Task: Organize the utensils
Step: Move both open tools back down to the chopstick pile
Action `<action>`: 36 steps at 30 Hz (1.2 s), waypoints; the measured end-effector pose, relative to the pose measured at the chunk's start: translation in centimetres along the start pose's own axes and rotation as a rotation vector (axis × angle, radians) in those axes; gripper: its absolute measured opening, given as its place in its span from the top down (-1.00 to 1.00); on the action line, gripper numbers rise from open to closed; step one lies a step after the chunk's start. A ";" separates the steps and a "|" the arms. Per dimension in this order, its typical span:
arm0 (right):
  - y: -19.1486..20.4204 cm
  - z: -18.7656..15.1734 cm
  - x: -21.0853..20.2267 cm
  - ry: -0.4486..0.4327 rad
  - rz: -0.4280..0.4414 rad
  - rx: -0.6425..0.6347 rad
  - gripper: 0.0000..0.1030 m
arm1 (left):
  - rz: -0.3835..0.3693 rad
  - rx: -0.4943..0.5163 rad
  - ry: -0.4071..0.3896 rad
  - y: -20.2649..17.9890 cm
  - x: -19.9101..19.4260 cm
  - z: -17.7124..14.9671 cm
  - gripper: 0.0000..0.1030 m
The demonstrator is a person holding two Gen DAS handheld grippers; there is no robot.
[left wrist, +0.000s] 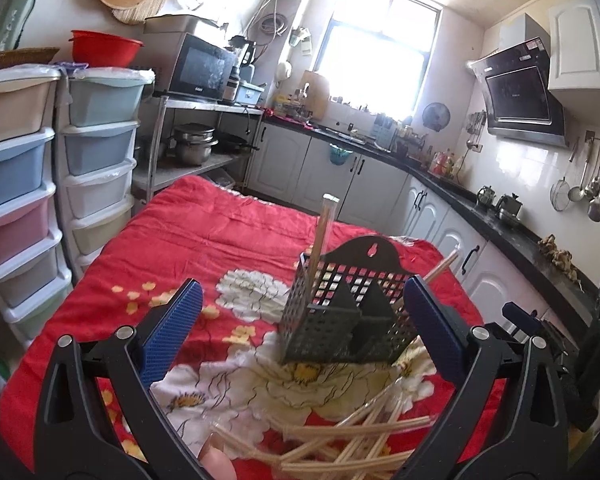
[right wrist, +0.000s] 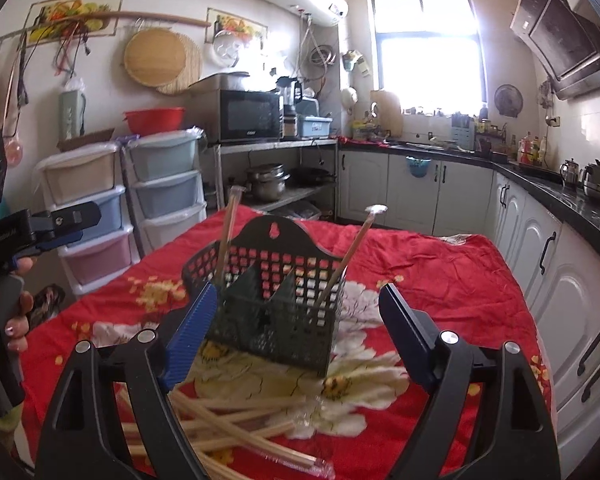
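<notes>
Left wrist view looks along the left tongs (left wrist: 300,320), spread wide with nothing between the blue pads, at a black perforated caddy (left wrist: 340,308) standing on the bench (left wrist: 204,232), which is draped in a red flowered cloth. One wrapped pair of chopsticks (left wrist: 320,248) stands upright in the caddy's left compartment, and a second pair (right wrist: 352,252) leans out of the right compartment in the right wrist view. The right tongs (right wrist: 296,316) are likewise spread and empty, framing the caddy from the near side. A loose heap of wrapped chopsticks (left wrist: 352,440) lies on the cloth just in front of the caddy, close under both sets of tongs. The step in hand looks like the gap between drops — both tongs free, two pairs already stowed, the heap waiting. The next move likely calls for dipping one set of tongs to the heap, pinching a single pair near one end and tipping it upright over an open compartment. Writing is scarce: small lettering on the microwave (right wrist: 248,114) and on the other handle (right wrist: 4,236) is too blurred to read.
</notes>
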State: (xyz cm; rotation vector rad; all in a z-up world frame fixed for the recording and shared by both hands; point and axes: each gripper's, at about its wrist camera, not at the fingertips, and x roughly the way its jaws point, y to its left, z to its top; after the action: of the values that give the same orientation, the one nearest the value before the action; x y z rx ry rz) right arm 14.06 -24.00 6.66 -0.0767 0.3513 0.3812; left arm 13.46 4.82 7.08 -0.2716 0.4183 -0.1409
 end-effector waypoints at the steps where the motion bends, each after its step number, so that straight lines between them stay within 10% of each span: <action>1: 0.2 -0.2 0.0 0.005 0.003 -0.004 -0.56 | 0.002 -0.008 0.007 0.2 0.0 -0.2 -0.79; 36: 6.2 -6.8 3.5 0.302 0.188 -0.240 -0.30 | -0.029 -0.145 0.289 5.0 0.8 -8.7 -0.79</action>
State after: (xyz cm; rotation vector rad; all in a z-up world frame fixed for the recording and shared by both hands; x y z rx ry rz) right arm 12.55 -17.95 -0.95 -0.3398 0.6130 0.5991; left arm 10.99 7.43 -2.29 -0.4017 0.7129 -0.1790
